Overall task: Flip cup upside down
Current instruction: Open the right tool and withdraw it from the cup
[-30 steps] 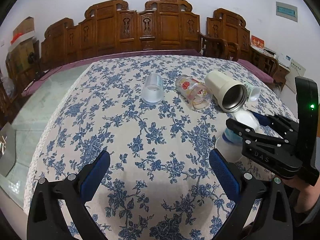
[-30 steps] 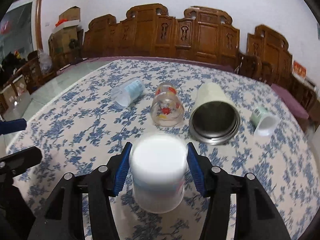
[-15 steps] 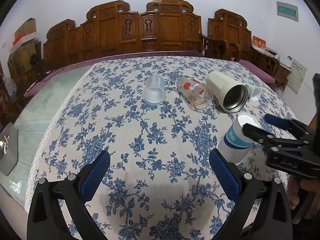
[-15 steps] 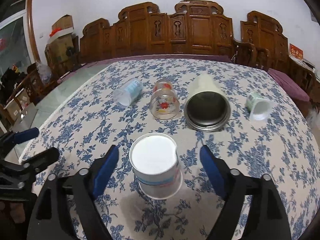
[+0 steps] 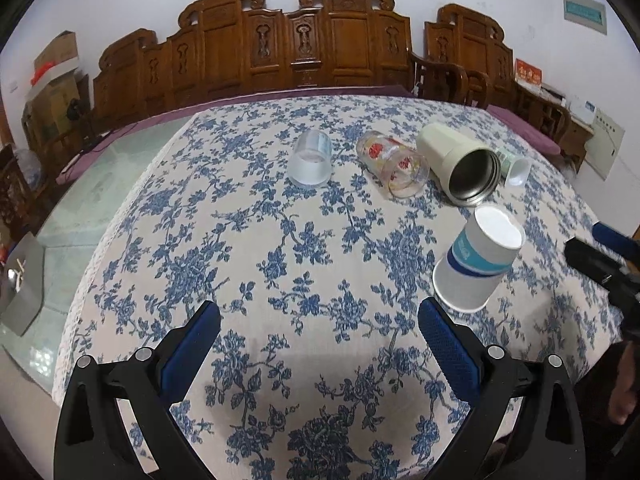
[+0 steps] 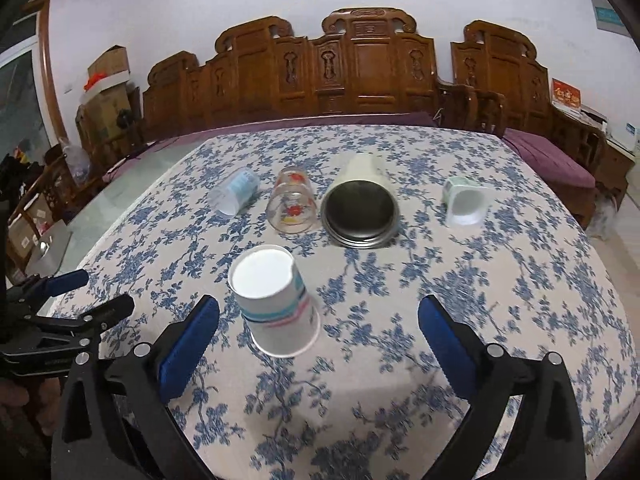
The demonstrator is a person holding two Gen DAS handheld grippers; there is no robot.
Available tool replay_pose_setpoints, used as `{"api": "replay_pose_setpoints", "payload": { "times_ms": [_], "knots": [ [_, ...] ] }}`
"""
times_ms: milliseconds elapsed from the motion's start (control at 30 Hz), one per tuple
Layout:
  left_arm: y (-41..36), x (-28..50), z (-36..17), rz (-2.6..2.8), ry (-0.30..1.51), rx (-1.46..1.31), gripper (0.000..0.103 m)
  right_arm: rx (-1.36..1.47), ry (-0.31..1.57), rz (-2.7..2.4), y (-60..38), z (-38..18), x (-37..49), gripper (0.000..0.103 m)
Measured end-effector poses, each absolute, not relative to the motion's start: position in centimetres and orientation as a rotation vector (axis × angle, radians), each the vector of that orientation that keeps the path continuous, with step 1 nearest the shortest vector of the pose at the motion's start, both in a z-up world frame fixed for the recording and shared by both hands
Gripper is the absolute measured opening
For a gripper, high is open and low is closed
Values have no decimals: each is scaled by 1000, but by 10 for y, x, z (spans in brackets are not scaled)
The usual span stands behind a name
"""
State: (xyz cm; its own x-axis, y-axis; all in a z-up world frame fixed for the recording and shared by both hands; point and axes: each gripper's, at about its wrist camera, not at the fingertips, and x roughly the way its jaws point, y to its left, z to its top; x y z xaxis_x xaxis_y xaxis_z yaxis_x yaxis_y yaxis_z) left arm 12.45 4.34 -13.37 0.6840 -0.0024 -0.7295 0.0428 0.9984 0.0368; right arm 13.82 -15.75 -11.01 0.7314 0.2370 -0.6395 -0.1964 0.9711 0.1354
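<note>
A white paper cup with a blue and teal band [image 6: 276,300] stands upside down on the flowered tablecloth [image 6: 480,300], its flat base up. It also shows in the left wrist view [image 5: 478,260], at the right. My right gripper [image 6: 319,344] is open and empty, back from the cup, which is ahead and left of centre between its fingers. My left gripper [image 5: 320,344] is open and empty over the near part of the cloth. The right gripper's fingertips [image 5: 592,256] show at the right edge of the left wrist view.
Several cups lie on their sides further back: a clear plastic cup [image 5: 311,158], a glass with red print [image 5: 394,168], a cream steel-lined tumbler [image 5: 460,164] and a small pale green cup [image 6: 464,200]. Carved wooden chairs [image 6: 360,76] line the far side. The table's left edge drops to floor.
My right gripper opened, let go of the paper cup and drew back from it. The cup now stands free, upside down. The left gripper barely moved.
</note>
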Motion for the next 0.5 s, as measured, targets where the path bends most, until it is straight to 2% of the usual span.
{"api": "replay_pose_setpoints", "payload": {
  "times_ms": [500],
  "knots": [
    [11,80,-118,-18,812,60,96,91,676,213,-196,-87,87,100]
  ]
}}
